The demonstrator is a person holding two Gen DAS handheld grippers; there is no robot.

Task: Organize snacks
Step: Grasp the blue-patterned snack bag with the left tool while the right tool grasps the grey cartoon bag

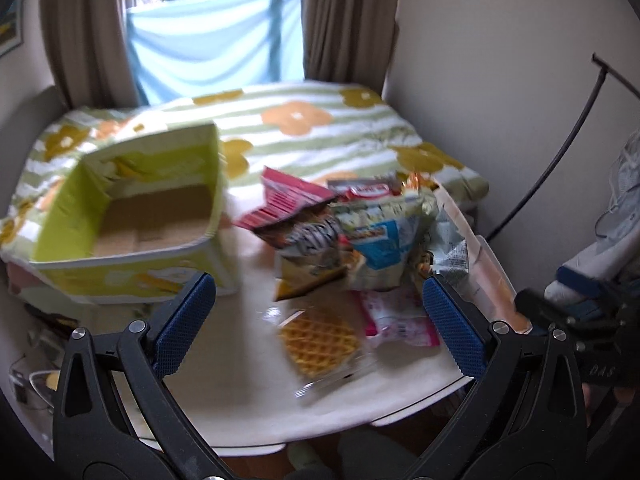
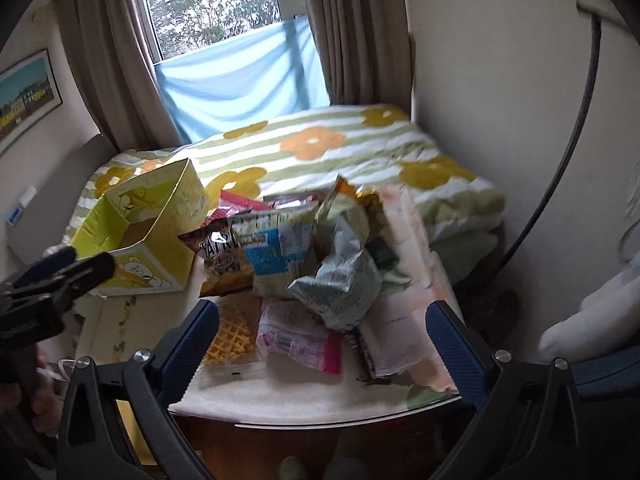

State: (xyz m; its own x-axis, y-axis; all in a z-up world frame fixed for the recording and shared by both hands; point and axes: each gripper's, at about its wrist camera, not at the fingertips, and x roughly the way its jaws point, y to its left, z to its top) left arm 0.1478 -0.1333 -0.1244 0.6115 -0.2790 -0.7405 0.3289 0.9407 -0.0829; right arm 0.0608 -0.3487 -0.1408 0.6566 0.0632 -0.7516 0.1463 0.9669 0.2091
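left to right: yellow-green box (image 1: 132,216), standing empty with its cardboard floor bare, at the left of the white table (image 1: 248,400); to its right, apart from it, a loose pile of snacks. the pile comprises a red-pink packet (image 1: 288,200) at the back, a brown bag (image 1: 308,240) with bold lettering, a blue-and-white bag (image 1: 380,240) leaning on it, and a pale crumpled bag (image 2: 344,280) at the right. in front lie a clear-wrapped waffle (image 1: 320,340) and, just beside it, a pink-white packet (image 1: 396,316). a flowered, striped cover (image 1: 304,128) lies behind the table.

left gripper (image 1: 320,320): released, jaws spread wide, hovering above the waffle and holding nothing. right gripper (image 2: 324,336): likewise spread and empty, above the pink-white packet and the foot of the crumpled bag.

nothing is yet in the box, so sorting appears barely begun. risks, as judged: the bags lean on one another, so pulling a lower one may topple the rest toward the table's right edge; the slick wrapper on the waffle may slip from the pads, or a hard squeeze may crack it; both grippers converge on neighbouring packets and could collide.
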